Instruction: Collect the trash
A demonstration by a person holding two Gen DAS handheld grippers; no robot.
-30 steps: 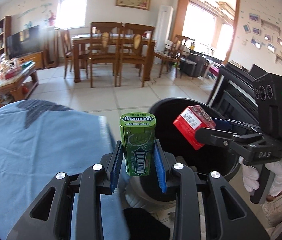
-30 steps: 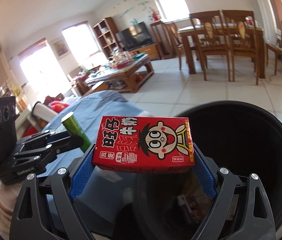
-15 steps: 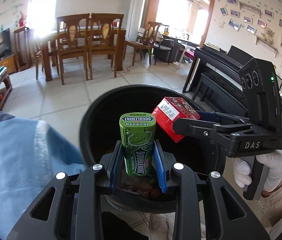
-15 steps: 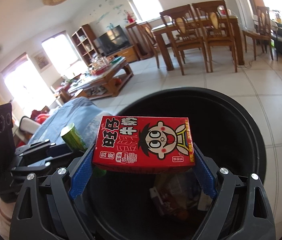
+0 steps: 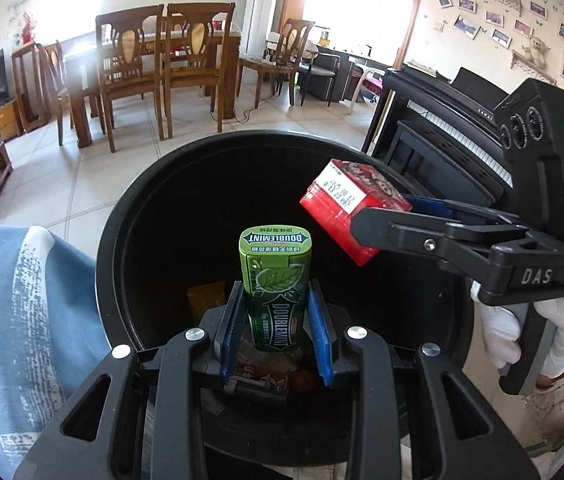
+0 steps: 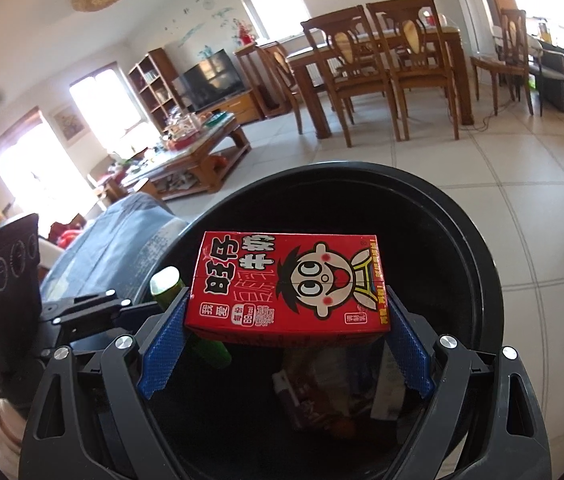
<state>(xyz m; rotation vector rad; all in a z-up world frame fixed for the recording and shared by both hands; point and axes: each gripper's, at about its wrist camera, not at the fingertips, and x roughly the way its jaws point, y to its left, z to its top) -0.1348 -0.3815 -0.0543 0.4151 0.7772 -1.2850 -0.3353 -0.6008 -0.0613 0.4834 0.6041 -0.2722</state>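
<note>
Left hand-held gripper (image 5: 276, 328) clamps gum tin (image 5: 275, 276) | right (image 6: 286, 344) clamps red carton (image 6: 288, 286) | black bin (image 6: 478, 248): wrappers inside

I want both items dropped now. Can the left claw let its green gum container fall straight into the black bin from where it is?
Probably yes. The left claw holds the green gum container over the black bin, with only trash below; the red carton in the right claw sits off to one side.

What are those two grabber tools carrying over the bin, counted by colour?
Green: 1, the Doublemint gum container clamped upright in the left gripper.
Red: 1, the milk carton clamped in the right gripper.
Total: 2, both over the open black trash bin, which already has litter at the bottom.
</note>
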